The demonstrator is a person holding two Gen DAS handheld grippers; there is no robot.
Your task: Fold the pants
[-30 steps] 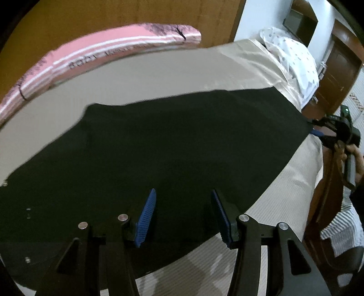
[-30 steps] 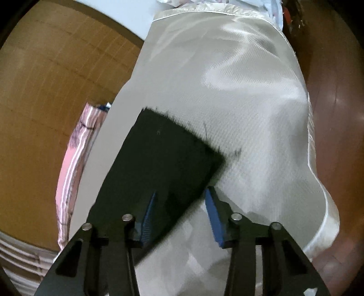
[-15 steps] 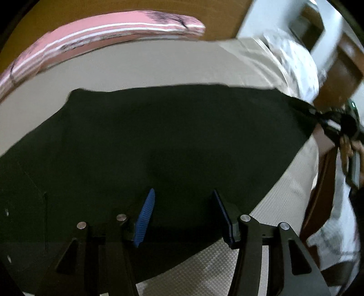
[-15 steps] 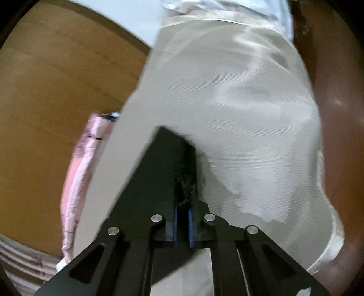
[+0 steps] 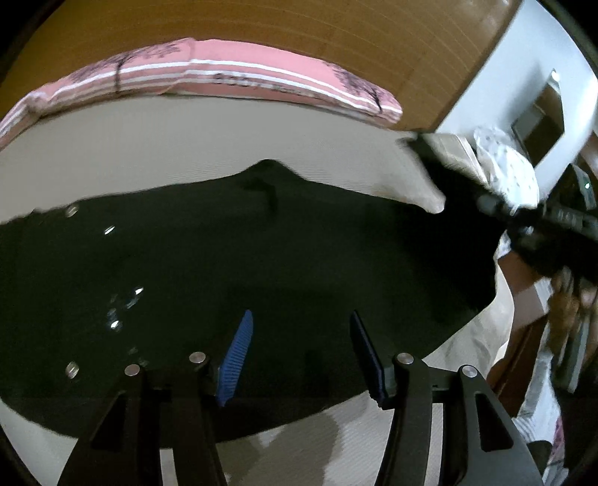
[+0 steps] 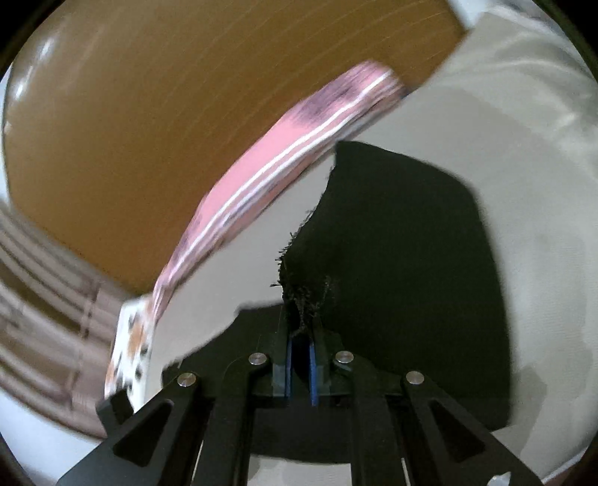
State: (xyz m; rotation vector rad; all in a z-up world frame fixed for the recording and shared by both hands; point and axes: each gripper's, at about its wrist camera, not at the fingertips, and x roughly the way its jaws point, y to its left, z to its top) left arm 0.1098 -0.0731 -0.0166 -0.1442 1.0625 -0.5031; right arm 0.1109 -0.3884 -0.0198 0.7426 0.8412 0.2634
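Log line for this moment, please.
right hand-held gripper: shut on frayed hem of black pants, lifted | left hand-held gripper: open above pants | fold: underway

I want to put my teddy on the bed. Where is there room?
Bare sheet lies between the black pants and the pink pillow. The near side is crowded: pants, left gripper, right gripper pinching a leg.

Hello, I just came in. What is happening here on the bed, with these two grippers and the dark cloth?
A person is folding black pants spread on a beige bed sheet, with a gripper in each hand. The right gripper is shut on the frayed end of a pant leg and holds it up off the sheet, so the cloth hangs in a fold. The left gripper is open above the wide part of the pants, gripping nothing. A pink striped pillow lies along the wooden headboard.
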